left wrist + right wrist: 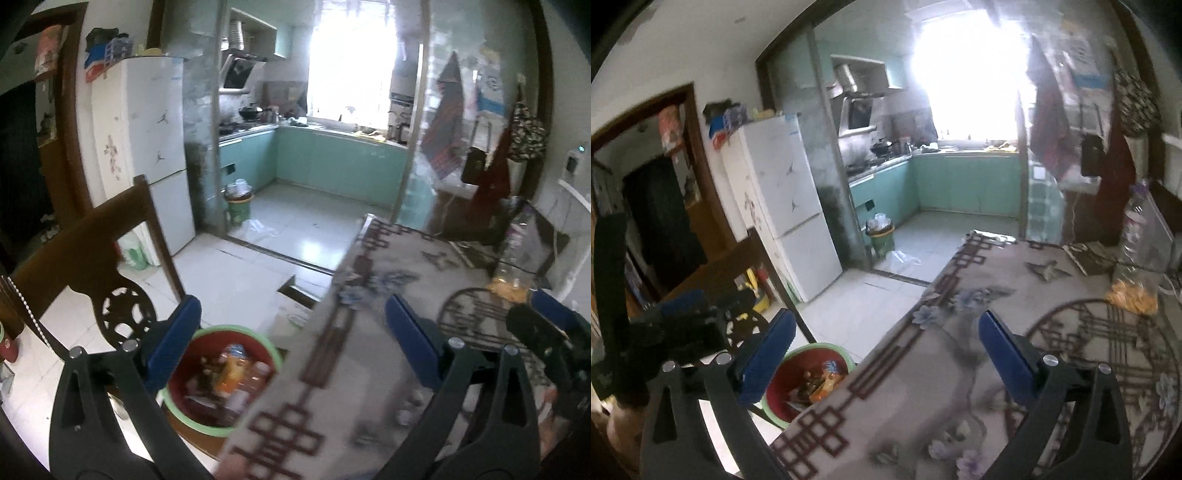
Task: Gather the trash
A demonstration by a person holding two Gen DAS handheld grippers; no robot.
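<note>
My left gripper [291,336] is open with nothing between its blue pads. It hangs over the table's left edge. Below it, a green-rimmed red basin [192,421] holds trash [232,373]: orange wrappers and small bottles. My right gripper [886,350] is also open and empty, above the patterned tablecloth [942,398]. The basin [812,348] lies to its lower left with the trash [823,384] inside. An orange snack bag [1132,293] lies on the table at the far right, also seen as the orange snack bag [506,286]. Each gripper shows at the edge of the other's view.
A dark wooden chair [92,251] stands left of the table, above the basin. A white fridge [155,147] stands behind it. A green waste bin [238,206] sits at the kitchen doorway, with a white plastic bag [258,229] on the tiled floor beside it.
</note>
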